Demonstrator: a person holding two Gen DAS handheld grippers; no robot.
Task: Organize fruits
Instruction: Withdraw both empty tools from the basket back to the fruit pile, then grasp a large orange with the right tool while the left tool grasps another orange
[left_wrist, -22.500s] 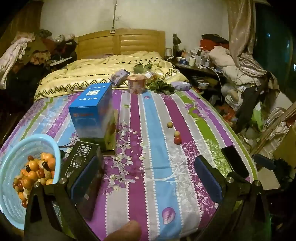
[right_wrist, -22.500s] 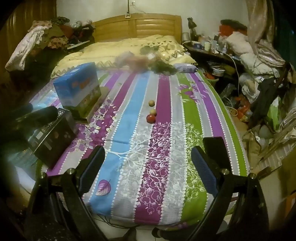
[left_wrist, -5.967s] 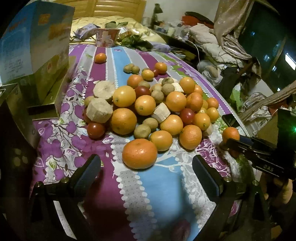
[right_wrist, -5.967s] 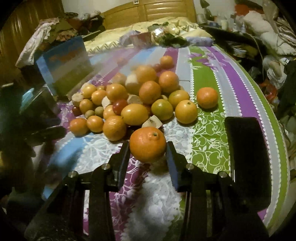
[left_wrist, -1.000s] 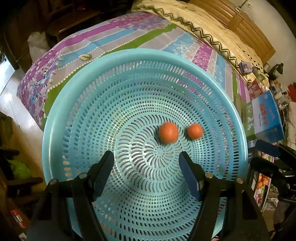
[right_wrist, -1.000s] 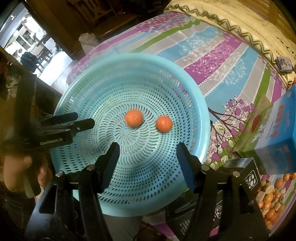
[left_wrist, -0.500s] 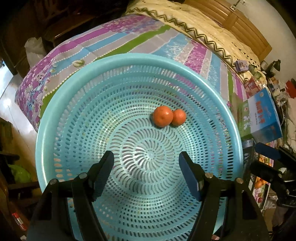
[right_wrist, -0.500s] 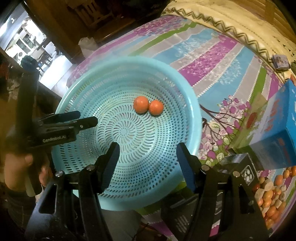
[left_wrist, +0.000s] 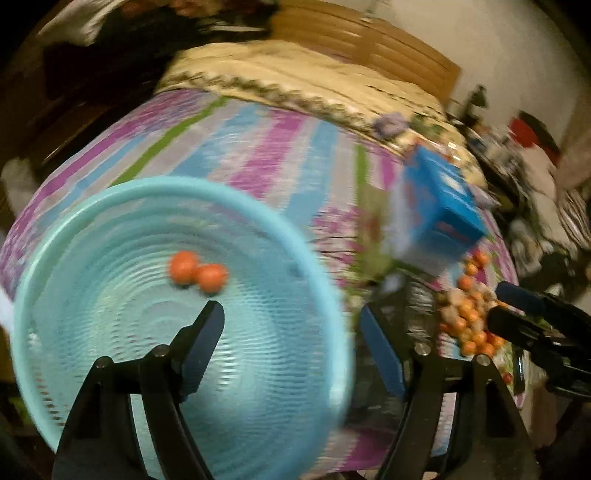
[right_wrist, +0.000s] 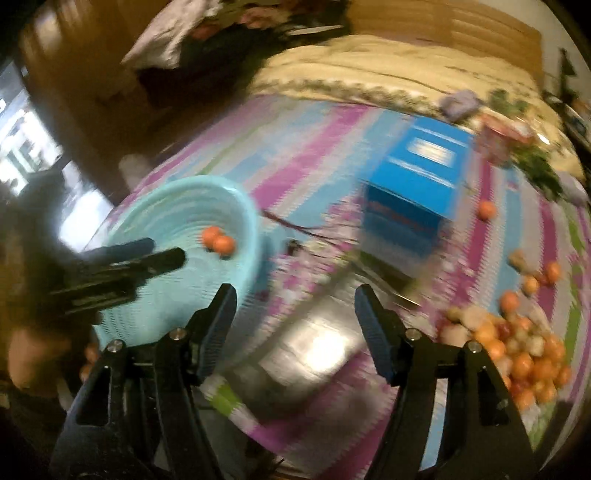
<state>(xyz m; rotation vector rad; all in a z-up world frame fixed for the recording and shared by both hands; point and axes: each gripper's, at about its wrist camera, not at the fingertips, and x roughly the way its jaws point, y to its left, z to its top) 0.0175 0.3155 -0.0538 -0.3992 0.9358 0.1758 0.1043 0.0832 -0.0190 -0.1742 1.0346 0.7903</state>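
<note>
Left gripper (left_wrist: 291, 317): jaws apart with nothing between them, and they have just been opening a little further. It hangs over the near right rim of the basket; half a second ago it sat squarely over the basket's middle.
Right gripper (right_wrist: 295, 299): jaws spread and empty, also just been widening. Below it now lie the striped bedcover and a dark shiny box, where half a second ago there was basket mesh.
Basket (left_wrist: 66, 236): pale blue and perforated, resting on the near left corner of the bed. In the left wrist view it has slid towards 8 o'clock; in the right wrist view it sits smaller, out at 9 o'clock.
Two oranges (left_wrist: 197, 273): touching each other inside the basket, up towards its far side, much as they lay half a second ago. A second ago they were apart.
Fruit pile (right_wrist: 517, 350): oranges mixed with paler fruit heaped on the bedcover at about 4 o'clock in the right wrist view. Far more of it shows than half a second ago.
Blue box (right_wrist: 413, 188): upright on the bed between basket and pile, at about 1 o'clock. It has come in from the edge towards the middle of the view.
Sharpness: both views are smeared, so small details are lost.
</note>
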